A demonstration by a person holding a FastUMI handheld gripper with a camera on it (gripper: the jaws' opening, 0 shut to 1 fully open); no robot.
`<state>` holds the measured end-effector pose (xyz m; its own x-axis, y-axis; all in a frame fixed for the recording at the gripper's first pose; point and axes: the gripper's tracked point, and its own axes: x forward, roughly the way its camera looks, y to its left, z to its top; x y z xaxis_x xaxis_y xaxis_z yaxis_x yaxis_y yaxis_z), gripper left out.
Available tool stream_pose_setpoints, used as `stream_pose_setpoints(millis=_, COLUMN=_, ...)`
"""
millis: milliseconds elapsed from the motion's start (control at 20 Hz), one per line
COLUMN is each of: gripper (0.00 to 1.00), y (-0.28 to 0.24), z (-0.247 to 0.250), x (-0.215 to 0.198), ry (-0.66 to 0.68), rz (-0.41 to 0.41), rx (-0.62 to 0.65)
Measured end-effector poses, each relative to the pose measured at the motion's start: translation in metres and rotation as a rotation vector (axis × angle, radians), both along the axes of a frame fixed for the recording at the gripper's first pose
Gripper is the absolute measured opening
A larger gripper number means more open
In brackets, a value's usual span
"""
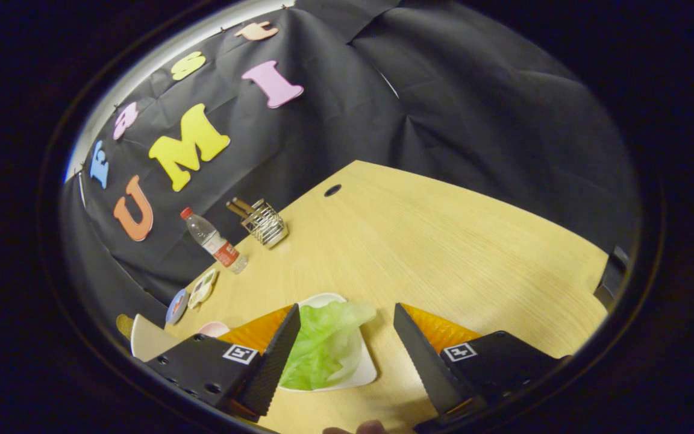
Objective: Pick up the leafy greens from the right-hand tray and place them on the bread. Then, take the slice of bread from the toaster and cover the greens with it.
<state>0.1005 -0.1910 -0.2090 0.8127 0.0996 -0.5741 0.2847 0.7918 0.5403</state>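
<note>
Gripper view: claw point(347, 328) wide apart, holding nothing, over the wooden surface point(443, 253). Leafy greens point(323, 346) lie on a white tray point(366, 374) between the fingers, nearer the left one. Beyond: water bottle point(214, 241), wire holder point(264, 223), small plates point(193, 295) near the wall.

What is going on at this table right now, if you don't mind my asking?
A person is holding the hand-held gripper over a light wooden table. Its fingers are spread open above a pale green lettuce leaf lying on a small white tray; the leaf sits between the fingers, nearer the left one, and is not gripped yet. Farther back, by the black cloth wall, stand a clear plastic bottle with a red cap and a wire basket.
</note>
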Motion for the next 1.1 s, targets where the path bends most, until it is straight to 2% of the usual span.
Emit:
stream_pose_setpoints(millis=150, gripper=0.96, y=0.006, z=-0.004, x=0.002, ry=0.013, rz=0.003, rx=0.081)
stream_pose_setpoints(millis=300, gripper=0.94, y=0.007, z=-0.009, x=0.011, ry=0.02, rz=0.005, rx=0.063)
stream_pose_setpoints(millis=550, gripper=0.38, y=-0.005, z=-0.02, x=0.011, ry=0.072, rz=-0.01, rx=0.03)
stream_pose_setpoints(millis=650, gripper=0.19, y=-0.004, z=-0.018, x=0.01, ry=0.065, rz=-0.001, rx=0.026)
stream_pose_setpoints(millis=700, gripper=0.19, y=-0.003, z=-0.016, x=0.01, ry=0.048, rz=0.011, rx=0.029)
stream_pose_setpoints(millis=800, gripper=0.0, y=-0.006, z=-0.011, x=0.014, ry=0.037, rz=0.007, rx=0.016)
stream_pose_setpoints(millis=1100, gripper=0.0, y=0.006, z=0.024, x=0.011, ry=-0.054, rz=0.028, rx=0.074)
